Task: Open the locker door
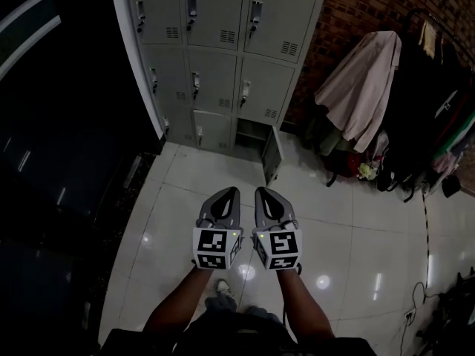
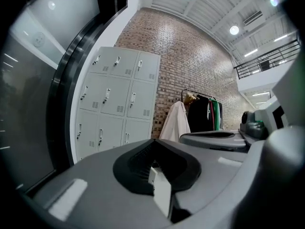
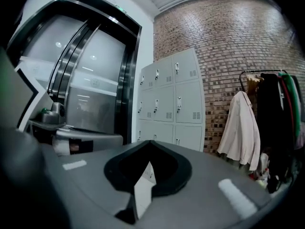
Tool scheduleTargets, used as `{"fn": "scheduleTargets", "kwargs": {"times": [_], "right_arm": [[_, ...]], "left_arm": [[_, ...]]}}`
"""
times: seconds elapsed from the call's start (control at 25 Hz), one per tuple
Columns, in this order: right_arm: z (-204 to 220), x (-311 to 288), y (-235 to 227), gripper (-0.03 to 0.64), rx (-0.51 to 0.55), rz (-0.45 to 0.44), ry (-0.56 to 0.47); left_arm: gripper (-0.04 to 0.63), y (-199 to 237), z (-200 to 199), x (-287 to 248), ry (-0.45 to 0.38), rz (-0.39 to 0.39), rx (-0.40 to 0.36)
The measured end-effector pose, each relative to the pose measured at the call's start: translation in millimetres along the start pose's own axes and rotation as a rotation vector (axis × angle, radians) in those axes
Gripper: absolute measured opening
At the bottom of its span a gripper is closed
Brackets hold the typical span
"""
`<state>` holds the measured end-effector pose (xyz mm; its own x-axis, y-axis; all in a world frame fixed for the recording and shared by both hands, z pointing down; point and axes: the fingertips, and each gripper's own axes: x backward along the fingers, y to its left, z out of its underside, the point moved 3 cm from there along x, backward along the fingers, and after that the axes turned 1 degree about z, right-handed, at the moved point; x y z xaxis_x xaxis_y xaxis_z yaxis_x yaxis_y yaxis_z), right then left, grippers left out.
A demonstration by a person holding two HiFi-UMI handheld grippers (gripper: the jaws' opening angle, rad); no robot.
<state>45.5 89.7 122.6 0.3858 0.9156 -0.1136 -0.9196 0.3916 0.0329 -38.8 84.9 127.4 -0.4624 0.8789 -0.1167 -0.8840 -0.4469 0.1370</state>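
A: Start at the jaws. What are they doing?

B: Both pairs are pressed together with nothing between them. The left gripper (image 2: pixel 155 143) shows its dark pads meeting at a point in its own view, and the right gripper (image 3: pixel 148 143) looks the same. In the head view the 2 sit side by side, nearly touching, tips aimed forward over the tiled floor (image 1: pixel 349 221).

A: And the locker?

B: The locker bank (image 1: pixel 215 58) stands straight ahead, well apart from both tips. 3 columns are in sight. 1 door (image 1: pixel 272 156), bottom row, right column, already hangs swung out toward us, with its compartment (image 1: pixel 251 133) showing. Every other door looks shut.

A: Which hand is better placed?

B: The right, I'd judge. That door lies ahead and slightly right of its tip. It stands upright and seems hinged on its right side, so its free edge faces us.

A: Nothing within reach yet?

B: No. Any contact calls for walking closer first. Off to the right a pale coat (image 1: pixel 362 80) hangs by the brick wall (image 1: pixel 371 6), clear of the path.
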Motion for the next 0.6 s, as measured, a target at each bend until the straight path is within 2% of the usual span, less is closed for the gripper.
{"fn": "scheduleTargets", "kwargs": {"times": [0.6], "right_arm": [[3.0,132.0,-2.9,0.000,-0.029,-0.053,-0.049]], "left_arm": [[0.005,-115.7,17.7,74.2,-0.005,-0.022,-0.020]]}}
